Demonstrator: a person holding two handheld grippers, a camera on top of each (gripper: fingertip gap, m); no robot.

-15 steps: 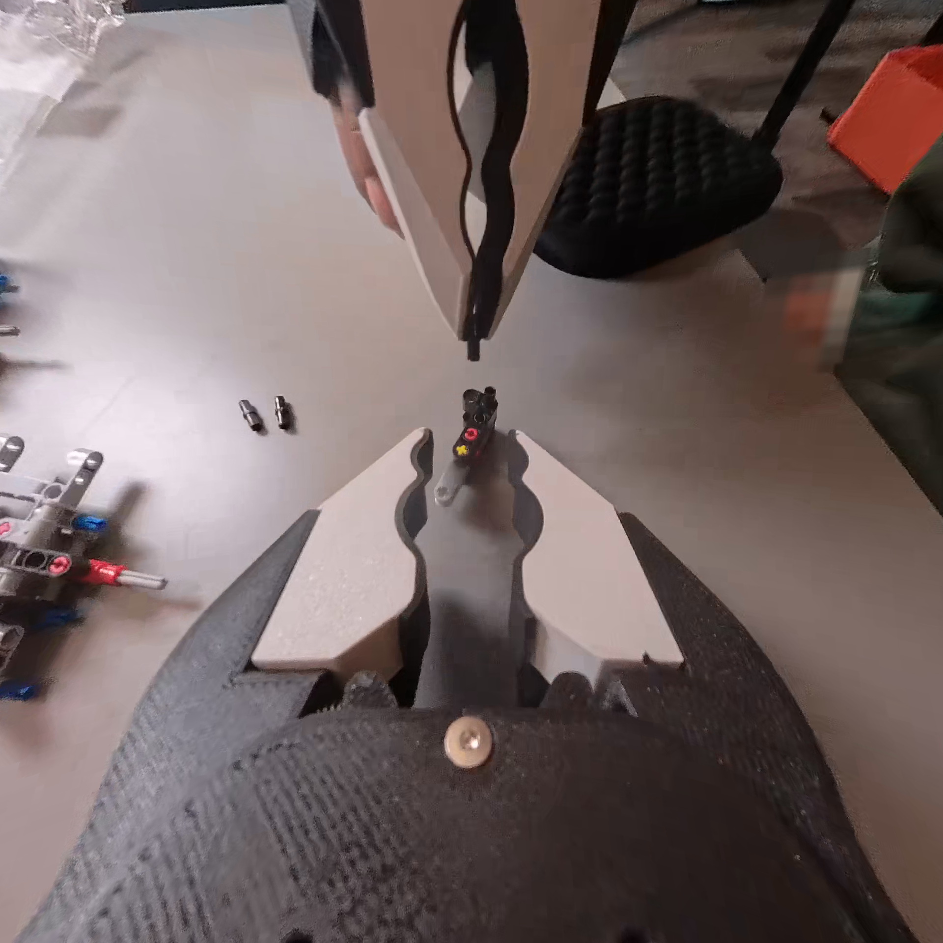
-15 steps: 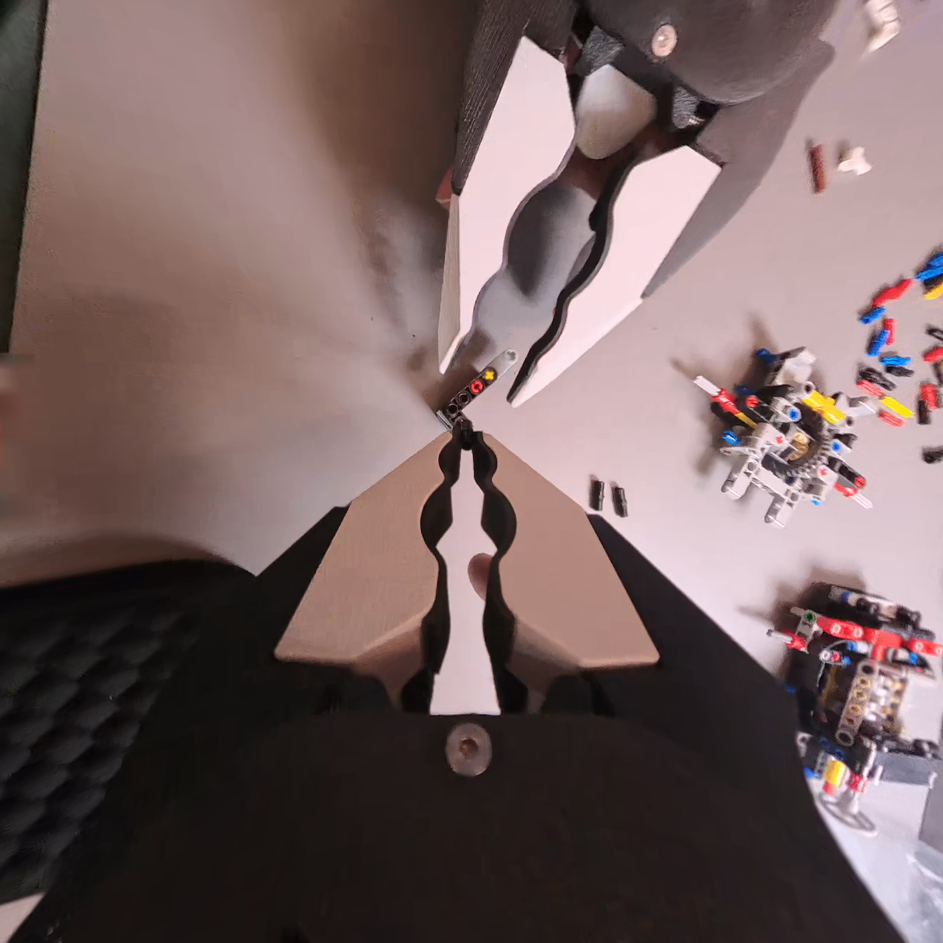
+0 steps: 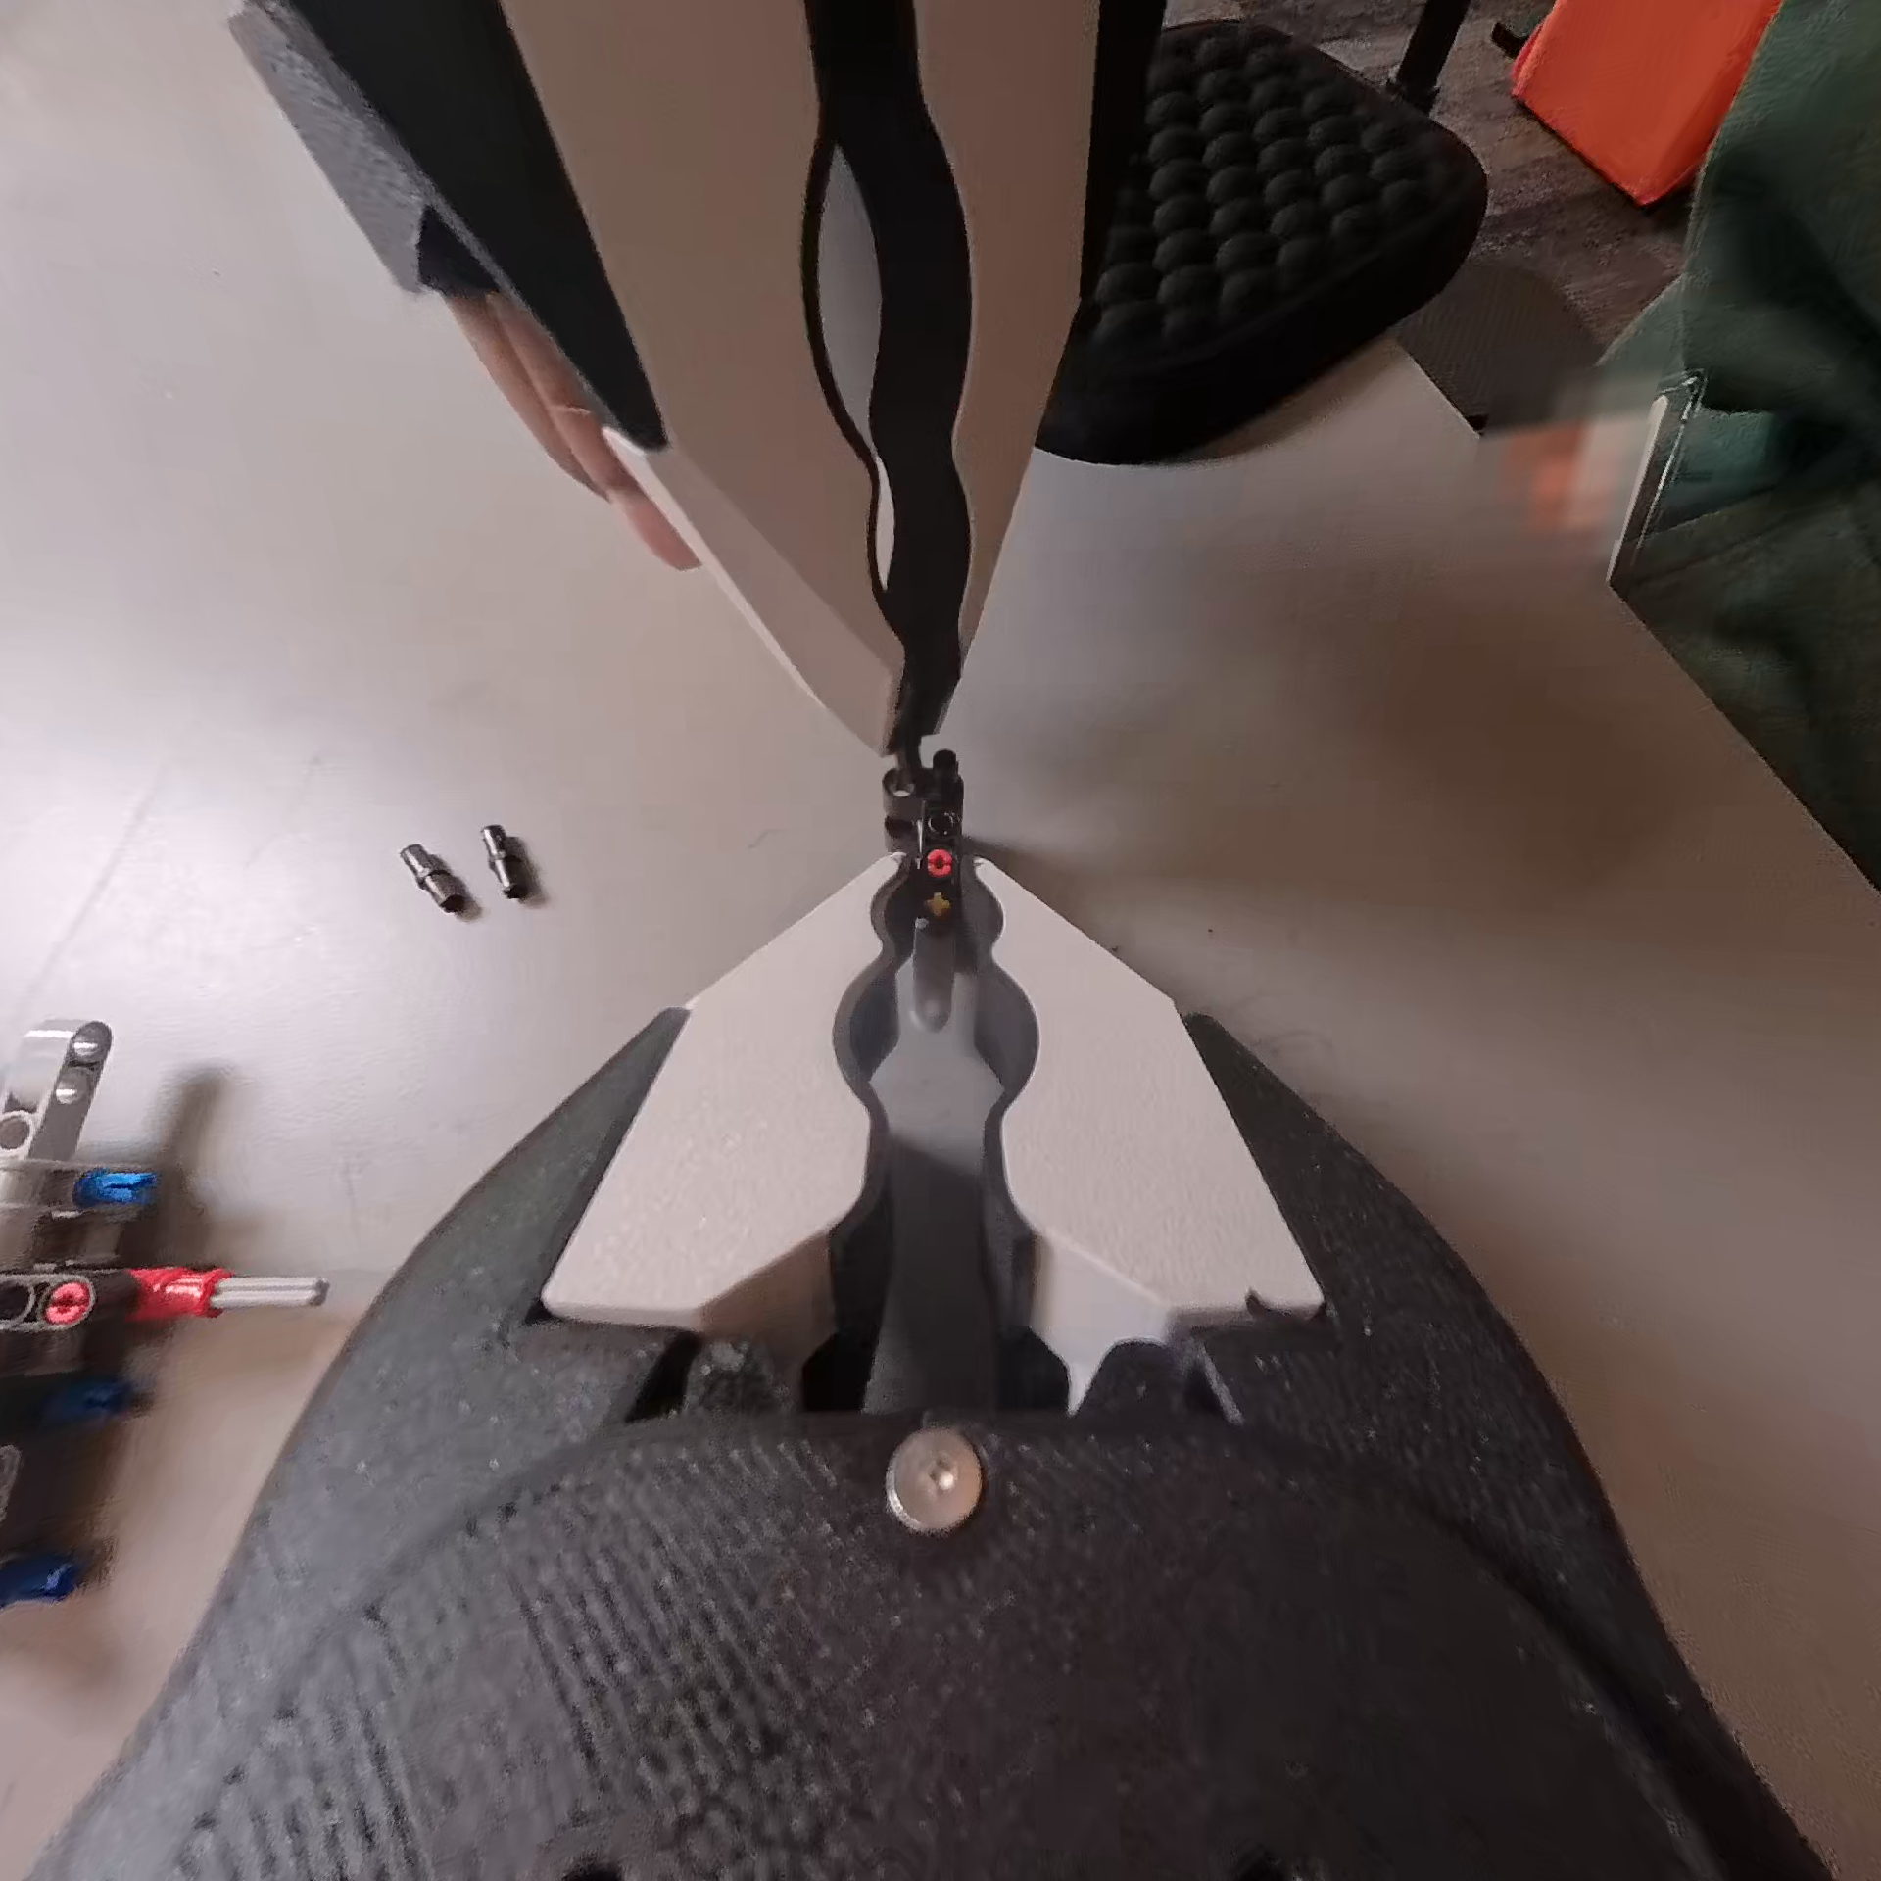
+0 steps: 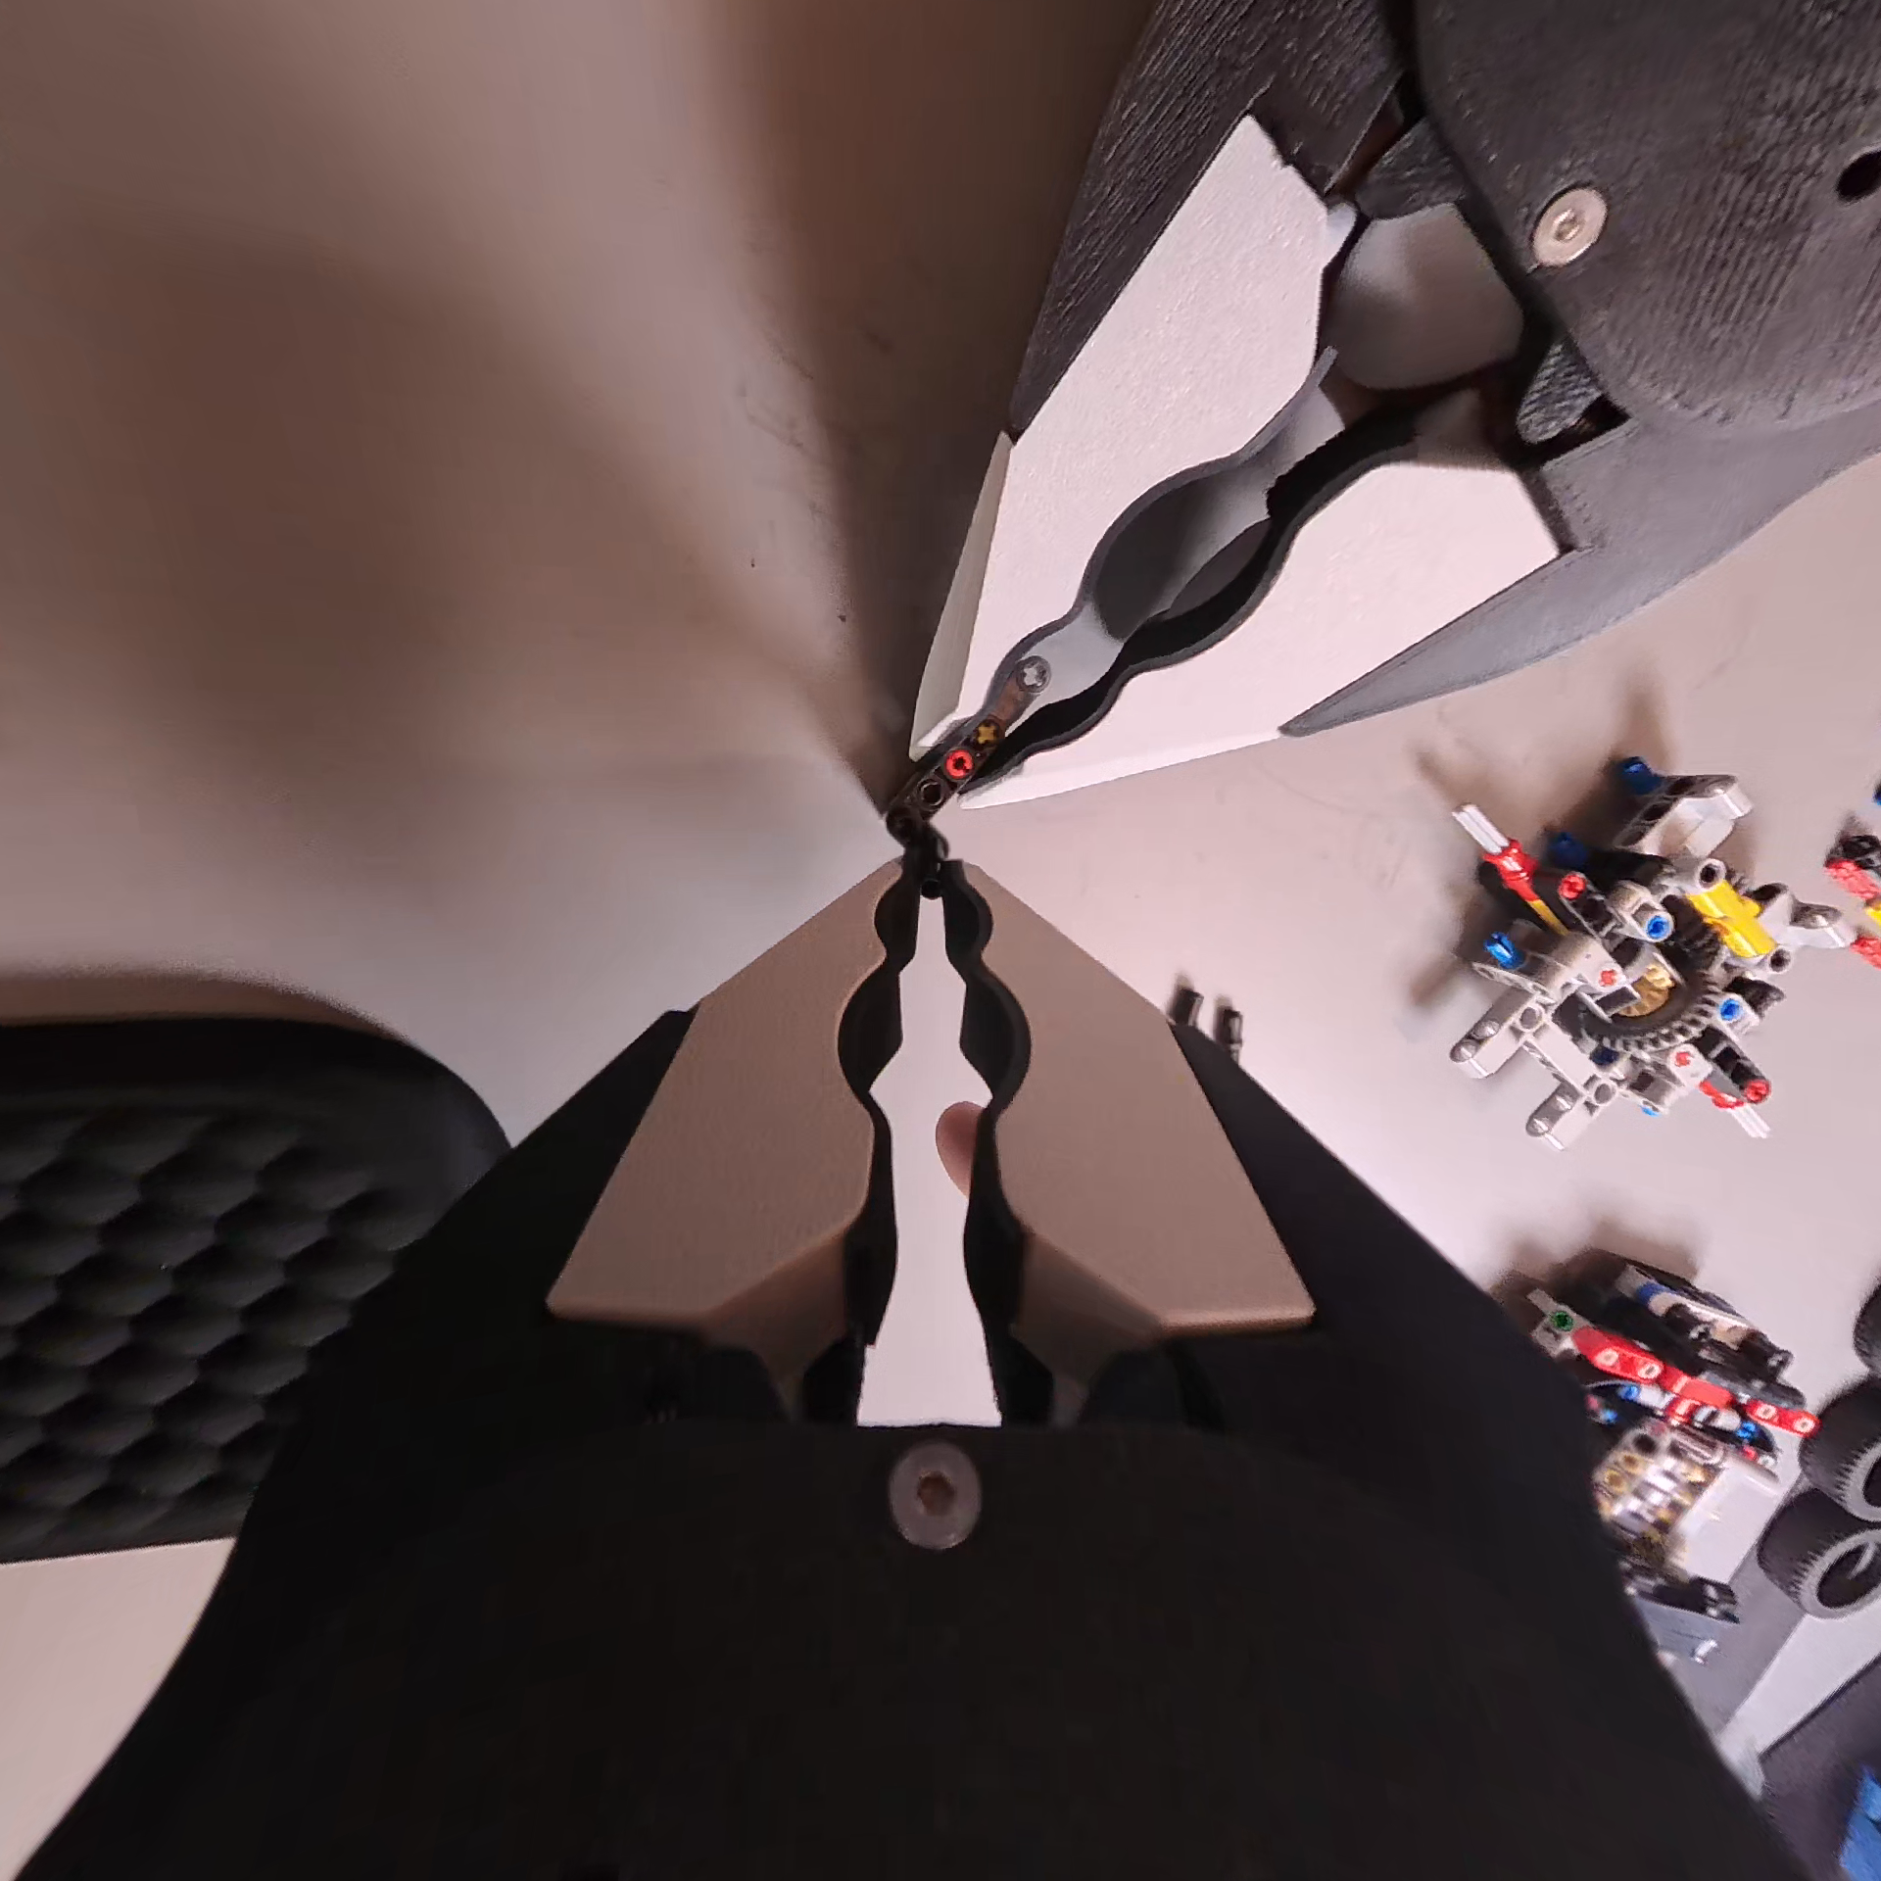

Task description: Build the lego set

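Black and grey building-toy bits everywhere on this pale tabletop (image 3: pixel 305 509). The left gripper (image 3: pixel 938 865) is clamped on a small beam assembly (image 3: pixel 936 865), a dark strip with a red pin end and a yellow cross-shaped axle end showing in its holes, plus a grey lever end tucked back between the fingers. Its far black end pokes out past the fingertips.

The right gripper (image 4: pixel 924 865) comes in from the opposite side, tip to tip with the left one. Its fingers are pinched nearly together on a small black pin (image 4: pixel 928 884), and that pin sits right at the black end of the assembly. Whether it's actually seated in a hole, I can't tell, it's too tiny.

Off to the side, two loose dark pins (image 3: pixel 468 865) lie next to each other on the table, well apart from both grippers. Farther out there's a half-built grey model with a gear (image 4: pixel 1618 957) and blue and red connectors, and another chunk with black wheels (image 4: pixel 1679 1425). A black padded chair seat (image 3: pixel 1252 234) sits just past the table edge.
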